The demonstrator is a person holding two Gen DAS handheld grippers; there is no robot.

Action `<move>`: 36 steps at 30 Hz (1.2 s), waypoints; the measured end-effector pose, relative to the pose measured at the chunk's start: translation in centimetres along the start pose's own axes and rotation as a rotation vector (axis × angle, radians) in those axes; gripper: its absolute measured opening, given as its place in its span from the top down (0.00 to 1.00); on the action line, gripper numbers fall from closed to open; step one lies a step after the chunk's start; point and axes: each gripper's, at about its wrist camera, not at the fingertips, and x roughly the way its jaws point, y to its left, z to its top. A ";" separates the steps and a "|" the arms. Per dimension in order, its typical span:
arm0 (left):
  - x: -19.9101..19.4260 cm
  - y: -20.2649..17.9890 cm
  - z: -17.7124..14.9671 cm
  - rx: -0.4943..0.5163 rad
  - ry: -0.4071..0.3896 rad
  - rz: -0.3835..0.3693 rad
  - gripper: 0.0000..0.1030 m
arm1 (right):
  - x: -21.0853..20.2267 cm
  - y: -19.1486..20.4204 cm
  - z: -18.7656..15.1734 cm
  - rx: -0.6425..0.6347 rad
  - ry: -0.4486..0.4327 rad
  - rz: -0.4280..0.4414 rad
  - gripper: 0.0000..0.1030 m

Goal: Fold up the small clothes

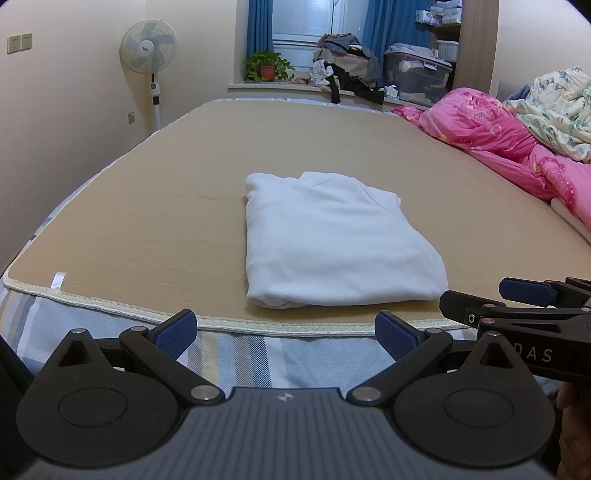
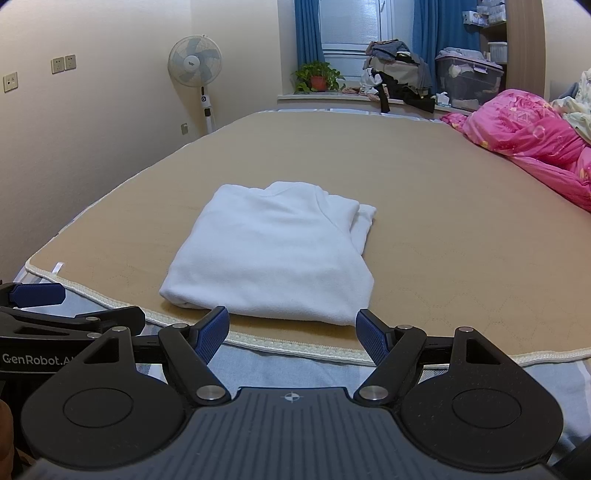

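With the left gripper [image 1: 286, 330] and right gripper [image 2: 291, 332] spread empty, nudging the folded white fleece garment [image 1: 332, 240] could spill its loose folds.

Soft, even indoor light; faint shadows; fisheye bending and dark corners.

Cream walls [image 1: 74, 110], standing fan [image 1: 148, 46], blue curtains [image 1: 258, 26], window [image 1: 306, 18], tan bed mat [image 1: 184, 166].

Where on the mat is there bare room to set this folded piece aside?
Bare tan mat between the white folded garment and the fan-side edge, and beyond it toward the windowsill. The pink quilt crowds the right side.
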 end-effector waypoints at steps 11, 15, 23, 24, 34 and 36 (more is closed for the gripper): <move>0.1 0.1 0.0 0.002 0.002 0.001 0.00 | 0.0 0.1 0.0 0.000 0.002 -0.001 0.25; 0.2 0.1 -0.1 0.003 0.002 0.001 0.00 | -0.1 0.1 0.0 0.000 0.002 -0.001 0.25; 0.5 0.4 -0.1 0.006 0.004 -0.001 0.00 | -0.2 0.0 0.0 -0.001 0.002 0.000 0.25; 0.5 0.4 -0.1 0.006 0.004 0.000 0.00 | -0.2 0.0 0.0 -0.001 0.003 0.000 0.25; 0.5 0.5 -0.2 0.006 0.004 -0.001 0.00 | -0.3 -0.1 0.0 -0.001 0.004 0.000 0.25; 0.4 0.4 -0.1 0.005 0.004 -0.001 0.00 | -0.3 -0.2 0.0 -0.001 0.006 0.001 0.25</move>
